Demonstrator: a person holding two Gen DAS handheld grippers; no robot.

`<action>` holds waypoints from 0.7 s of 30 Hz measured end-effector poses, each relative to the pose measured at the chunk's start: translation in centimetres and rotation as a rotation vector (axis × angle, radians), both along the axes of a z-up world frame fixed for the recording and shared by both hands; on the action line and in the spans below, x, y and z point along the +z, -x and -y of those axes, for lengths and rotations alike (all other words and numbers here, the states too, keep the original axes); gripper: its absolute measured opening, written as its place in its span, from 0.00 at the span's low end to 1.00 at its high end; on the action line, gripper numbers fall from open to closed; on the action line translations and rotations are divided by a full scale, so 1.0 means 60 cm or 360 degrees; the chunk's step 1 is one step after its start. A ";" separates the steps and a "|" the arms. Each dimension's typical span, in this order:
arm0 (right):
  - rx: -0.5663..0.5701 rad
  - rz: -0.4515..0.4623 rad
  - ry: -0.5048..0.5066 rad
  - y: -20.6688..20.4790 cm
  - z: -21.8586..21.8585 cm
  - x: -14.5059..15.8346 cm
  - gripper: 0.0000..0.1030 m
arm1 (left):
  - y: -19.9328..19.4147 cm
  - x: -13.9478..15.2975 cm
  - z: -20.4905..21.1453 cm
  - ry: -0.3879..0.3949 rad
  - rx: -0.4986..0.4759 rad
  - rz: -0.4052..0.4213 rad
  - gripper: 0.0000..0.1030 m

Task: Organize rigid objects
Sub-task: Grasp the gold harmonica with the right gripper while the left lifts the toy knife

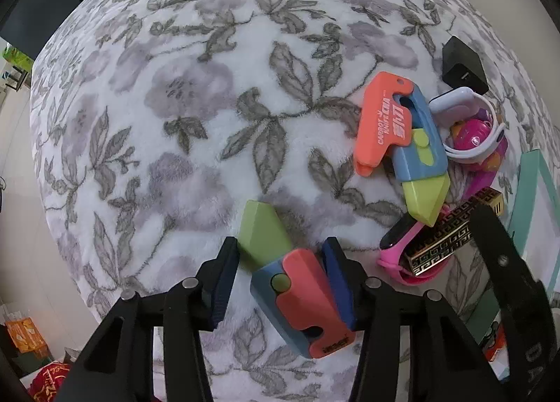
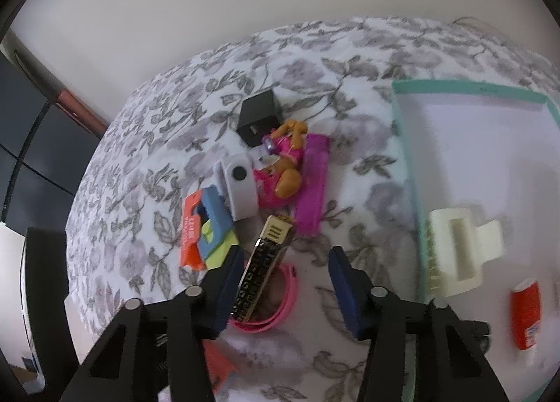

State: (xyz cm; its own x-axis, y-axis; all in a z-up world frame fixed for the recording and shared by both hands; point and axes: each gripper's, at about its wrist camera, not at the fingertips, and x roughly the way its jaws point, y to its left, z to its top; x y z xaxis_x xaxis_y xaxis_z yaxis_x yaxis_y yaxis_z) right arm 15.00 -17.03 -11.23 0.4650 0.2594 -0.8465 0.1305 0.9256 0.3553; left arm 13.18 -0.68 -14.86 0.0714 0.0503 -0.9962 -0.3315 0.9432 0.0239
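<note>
My left gripper (image 1: 280, 269) is open around a toy carrot knife (image 1: 297, 297) with a green tip, blue body and orange cover; the knife lies on the floral blanket between the fingers, near the right one. A second carrot knife (image 1: 402, 143) lies ahead to the right, and also shows in the right wrist view (image 2: 206, 234). My right gripper (image 2: 287, 279) is open over a black-and-gold patterned bar (image 2: 262, 269) and a pink band (image 2: 280, 304). A mint-rimmed tray (image 2: 409, 164) at right holds a cream hair claw (image 2: 458, 251) and a red tube (image 2: 525, 318).
A pile lies on the blanket: black charger (image 2: 260, 116), white watch (image 2: 239, 188), pink toy dog (image 2: 283, 171), purple case (image 2: 311, 185). The pile also shows in the left wrist view, with the charger (image 1: 462, 66) and the watch (image 1: 465, 122). The blanket edge drops off at left.
</note>
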 end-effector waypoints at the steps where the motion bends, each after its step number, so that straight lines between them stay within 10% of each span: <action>1: 0.0001 -0.0007 -0.0014 -0.001 -0.002 -0.004 0.41 | 0.001 0.001 0.001 -0.0002 -0.0002 0.0001 0.49; 21: -0.0112 -0.0009 -0.0275 0.016 0.039 -0.017 0.22 | -0.005 -0.003 0.009 -0.0053 0.0010 0.0039 0.51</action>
